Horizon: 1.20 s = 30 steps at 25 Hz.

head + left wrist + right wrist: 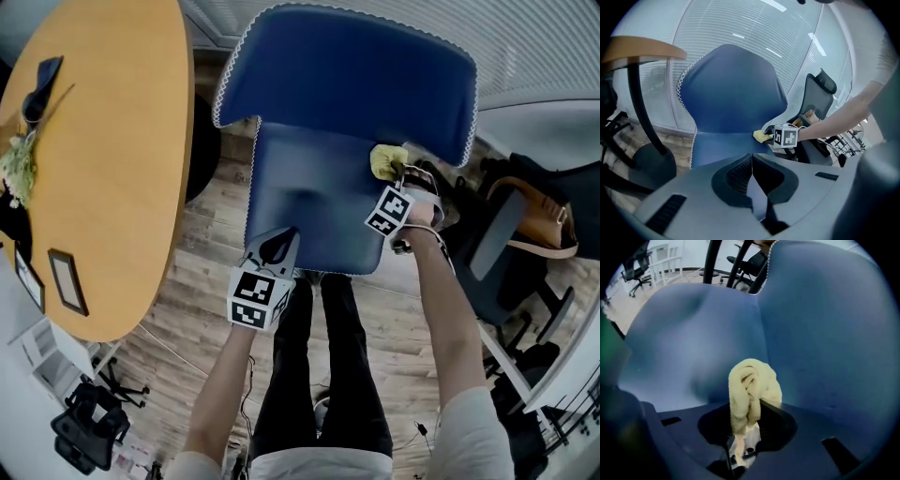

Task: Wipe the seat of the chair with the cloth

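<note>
An office meeting area is being shown. A wide oval wooden bench (112, 169) is being flanked by a blue shell chair (347, 84) on plank flooring (202, 272). Black swivel chairs (824, 86) on castor bases are being seen beside it. The glazed wall behind is being screened by slatted blinds (740, 28).

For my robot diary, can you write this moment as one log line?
right gripper: shut on yellow cloth | cloth: back right corner of chair seat | left gripper: shut, empty, at seat front
</note>
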Each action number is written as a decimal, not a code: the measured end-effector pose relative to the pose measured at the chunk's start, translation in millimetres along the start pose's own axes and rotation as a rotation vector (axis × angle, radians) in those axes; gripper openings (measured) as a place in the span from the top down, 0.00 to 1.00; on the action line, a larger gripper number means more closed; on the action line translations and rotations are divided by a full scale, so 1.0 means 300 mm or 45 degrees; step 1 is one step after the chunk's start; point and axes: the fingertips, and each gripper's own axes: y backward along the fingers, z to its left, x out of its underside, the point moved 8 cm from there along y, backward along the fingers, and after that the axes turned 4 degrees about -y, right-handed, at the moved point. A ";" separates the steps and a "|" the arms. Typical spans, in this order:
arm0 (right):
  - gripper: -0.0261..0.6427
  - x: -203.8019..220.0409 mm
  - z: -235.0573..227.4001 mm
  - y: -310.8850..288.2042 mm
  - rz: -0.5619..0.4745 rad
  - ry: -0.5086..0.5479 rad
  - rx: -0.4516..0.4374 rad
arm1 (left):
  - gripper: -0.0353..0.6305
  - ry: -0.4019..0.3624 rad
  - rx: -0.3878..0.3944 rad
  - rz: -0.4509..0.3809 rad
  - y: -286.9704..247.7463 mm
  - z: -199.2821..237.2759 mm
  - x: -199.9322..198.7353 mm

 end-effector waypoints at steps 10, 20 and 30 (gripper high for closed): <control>0.82 -0.008 0.016 -0.005 0.009 0.076 -0.157 | 0.91 0.028 0.016 0.018 0.008 0.013 0.071; 0.83 -0.017 0.080 0.024 0.043 0.038 -0.110 | 0.91 -0.017 0.029 0.041 0.031 0.026 0.091; 0.83 -0.011 0.161 0.066 0.036 0.027 -0.110 | 0.91 -0.084 0.059 0.032 0.053 0.006 0.096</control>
